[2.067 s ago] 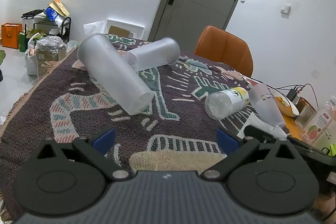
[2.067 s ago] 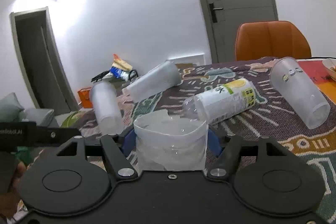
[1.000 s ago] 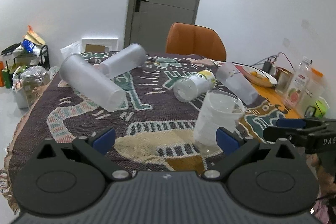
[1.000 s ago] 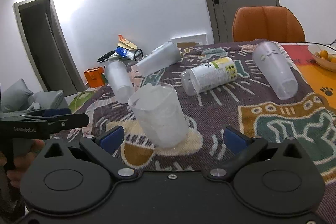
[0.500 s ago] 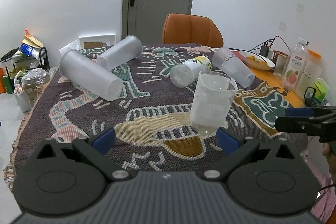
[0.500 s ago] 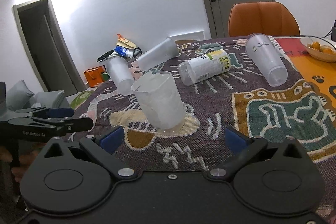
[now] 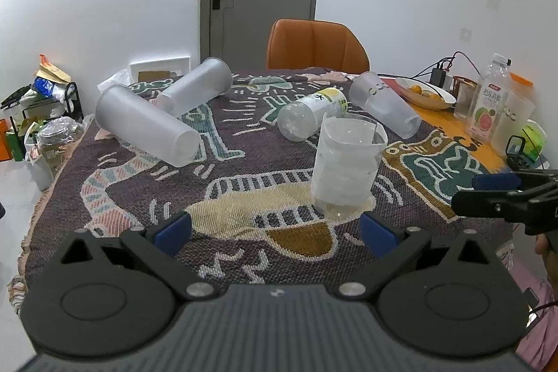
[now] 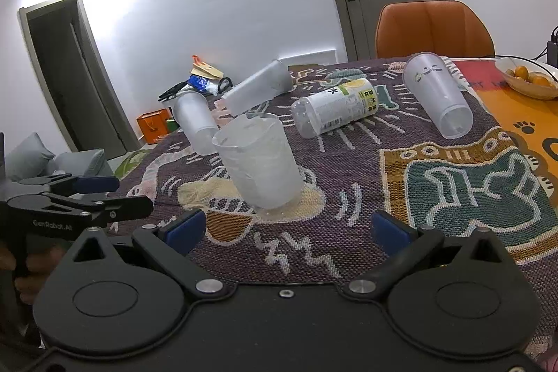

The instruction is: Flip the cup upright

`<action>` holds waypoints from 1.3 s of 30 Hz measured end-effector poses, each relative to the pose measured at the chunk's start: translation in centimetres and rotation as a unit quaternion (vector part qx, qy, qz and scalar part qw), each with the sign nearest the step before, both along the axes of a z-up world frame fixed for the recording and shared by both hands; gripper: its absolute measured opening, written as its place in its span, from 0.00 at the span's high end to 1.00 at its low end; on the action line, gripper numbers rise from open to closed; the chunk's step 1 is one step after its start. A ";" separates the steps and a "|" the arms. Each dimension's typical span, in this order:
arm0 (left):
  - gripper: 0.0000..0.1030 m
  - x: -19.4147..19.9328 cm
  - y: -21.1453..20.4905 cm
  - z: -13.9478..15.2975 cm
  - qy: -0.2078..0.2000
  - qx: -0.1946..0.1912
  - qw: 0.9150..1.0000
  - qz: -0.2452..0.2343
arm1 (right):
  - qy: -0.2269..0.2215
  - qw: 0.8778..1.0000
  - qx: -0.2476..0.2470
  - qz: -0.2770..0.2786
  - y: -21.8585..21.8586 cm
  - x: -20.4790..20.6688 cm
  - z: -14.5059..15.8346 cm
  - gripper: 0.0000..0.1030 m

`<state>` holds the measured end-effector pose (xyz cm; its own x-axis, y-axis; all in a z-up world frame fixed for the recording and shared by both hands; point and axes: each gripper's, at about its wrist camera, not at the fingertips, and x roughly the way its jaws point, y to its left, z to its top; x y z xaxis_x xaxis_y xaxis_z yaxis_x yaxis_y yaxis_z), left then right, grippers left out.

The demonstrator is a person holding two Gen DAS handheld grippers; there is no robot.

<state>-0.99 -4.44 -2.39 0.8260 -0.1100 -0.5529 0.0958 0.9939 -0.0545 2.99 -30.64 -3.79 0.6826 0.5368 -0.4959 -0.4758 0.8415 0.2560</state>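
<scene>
A clear plastic cup (image 7: 345,166) stands upright, mouth up, on the patterned cloth (image 7: 139,183) near the table's front; it also shows in the right wrist view (image 8: 259,162). My left gripper (image 7: 275,230) is open and empty, back from the cup. My right gripper (image 8: 286,229) is open and empty, also back from the cup. Each gripper shows from the side in the other's view, the right one (image 7: 502,194) and the left one (image 8: 87,197).
Three frosted tall cups lie on their sides: two at the left (image 7: 146,126) (image 7: 195,91), one at the right (image 7: 383,103). A clear bottle (image 7: 310,117) lies between them. A fruit bowl (image 7: 425,93), juice bottle (image 7: 488,103) and orange chair (image 7: 315,46) are behind.
The right gripper let go of the cup, which now stands upright on the cloth. Both grippers have drawn back from it toward the table's front.
</scene>
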 end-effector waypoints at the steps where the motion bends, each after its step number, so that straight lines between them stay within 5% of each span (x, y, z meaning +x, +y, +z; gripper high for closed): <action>1: 0.02 0.0 0.0 0.0 0.000 0.001 1.000 0.000 | 0.000 1.000 -0.001 0.000 0.1 0.0 0.0 0.00; 39: 0.00 -0.4 0.6 0.1 0.000 0.000 1.000 0.015 | -0.005 1.000 -0.013 0.004 0.8 0.0 0.0 0.00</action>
